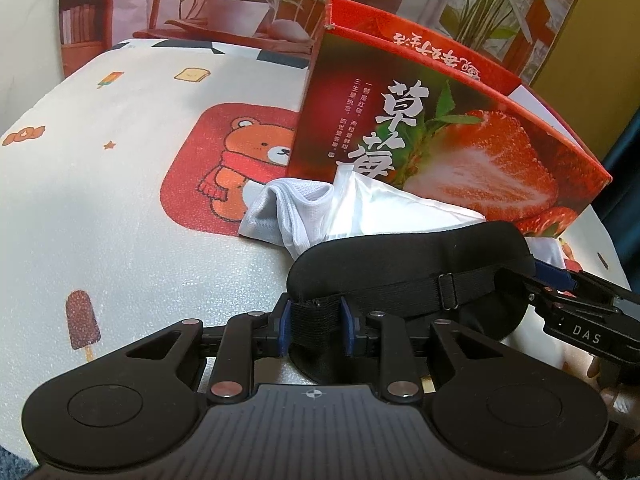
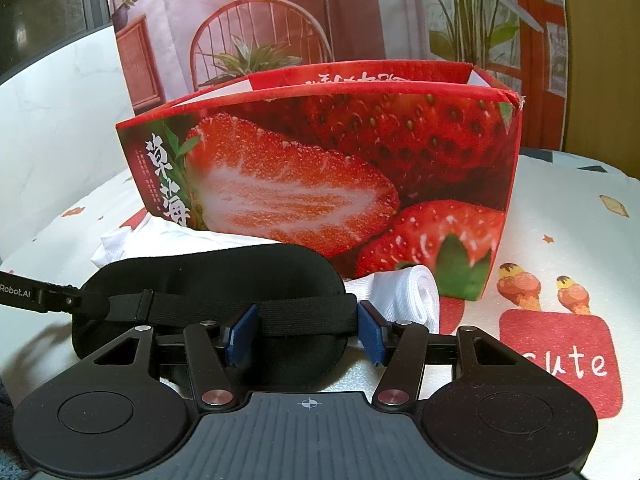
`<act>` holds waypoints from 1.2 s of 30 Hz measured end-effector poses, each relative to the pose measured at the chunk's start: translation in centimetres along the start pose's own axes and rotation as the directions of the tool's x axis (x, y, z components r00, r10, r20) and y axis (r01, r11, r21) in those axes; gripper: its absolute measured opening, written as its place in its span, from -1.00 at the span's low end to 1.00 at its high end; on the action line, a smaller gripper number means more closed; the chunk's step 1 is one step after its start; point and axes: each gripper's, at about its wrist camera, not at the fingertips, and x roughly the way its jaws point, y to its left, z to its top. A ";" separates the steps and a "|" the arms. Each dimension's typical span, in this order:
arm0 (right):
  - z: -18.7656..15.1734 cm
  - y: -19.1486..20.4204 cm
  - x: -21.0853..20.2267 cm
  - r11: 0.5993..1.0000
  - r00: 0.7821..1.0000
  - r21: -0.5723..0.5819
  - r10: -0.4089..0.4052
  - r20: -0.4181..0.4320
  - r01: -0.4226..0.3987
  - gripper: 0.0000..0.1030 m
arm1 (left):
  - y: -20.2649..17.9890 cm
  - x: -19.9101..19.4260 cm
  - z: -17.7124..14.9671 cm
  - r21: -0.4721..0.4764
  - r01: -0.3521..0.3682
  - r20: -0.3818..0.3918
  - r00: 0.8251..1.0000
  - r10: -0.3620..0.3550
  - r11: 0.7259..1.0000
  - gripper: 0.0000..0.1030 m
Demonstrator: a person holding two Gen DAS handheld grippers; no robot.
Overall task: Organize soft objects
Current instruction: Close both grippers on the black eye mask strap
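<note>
The strawberry box (image 1: 460,136) ahead of the tongs bore large white characters "草莓" on its front, with smaller columns beside them too fine to read. "DAS" stood on the right tongs (image 1: 586,336), "Robot.AI" on the left tongs (image 2: 16,292). The tabletop (image 2: 560,354) cover's red patch read "cute".
</note>
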 end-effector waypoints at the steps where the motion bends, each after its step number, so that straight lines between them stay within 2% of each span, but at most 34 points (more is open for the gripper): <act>1: 0.0 0.0 0.0 1.000 1.000 0.000 0.000 0.000 0.000 0.01 | 0.0 0.0 0.0 0.000 0.000 0.000 1.000 0.000 1.000 -0.46; 7: 0.0 -0.2 0.2 1.000 1.000 0.020 0.016 -0.015 -0.016 0.05 | 0.0 0.0 0.0 -0.002 0.001 0.000 1.000 -0.001 1.000 -0.46; 8: 0.1 -0.3 0.2 0.999 0.999 0.023 0.027 -0.021 -0.026 0.10 | 0.0 0.0 0.0 -0.002 0.001 0.000 1.000 -0.001 1.000 -0.46; 13: 0.5 -1.2 0.0 0.994 0.996 0.079 0.074 -0.040 -0.071 0.08 | 0.0 0.0 0.0 0.000 -0.001 0.000 1.000 0.001 1.000 -0.46; 16: 0.5 -1.4 0.1 0.994 0.996 0.087 0.072 -0.042 -0.068 0.07 | 0.0 0.0 0.0 0.000 -0.001 0.000 1.000 0.001 1.000 -0.46; 22: 0.7 -0.9 0.4 0.995 0.996 0.072 0.072 -0.055 -0.068 0.20 | 0.0 0.0 0.0 0.001 0.000 0.001 1.000 0.000 1.000 -0.46; 25: 1.0 -0.5 0.3 0.997 0.995 0.036 0.070 -0.069 -0.068 0.11 | 0.0 0.1 0.0 0.000 0.001 0.000 1.000 -0.001 1.000 -0.46; 30: 1.3 -0.5 -0.5 0.995 0.995 0.054 0.084 -0.053 -0.081 -0.07 | 0.0 0.1 0.0 -0.002 0.003 -0.001 1.000 -0.003 1.000 -0.46; 36: 1.7 -0.7 -2.1 0.992 0.994 0.071 0.106 -0.021 -0.105 -0.19 | 0.1 0.0 0.0 0.000 0.005 0.000 1.000 -0.005 1.000 -0.46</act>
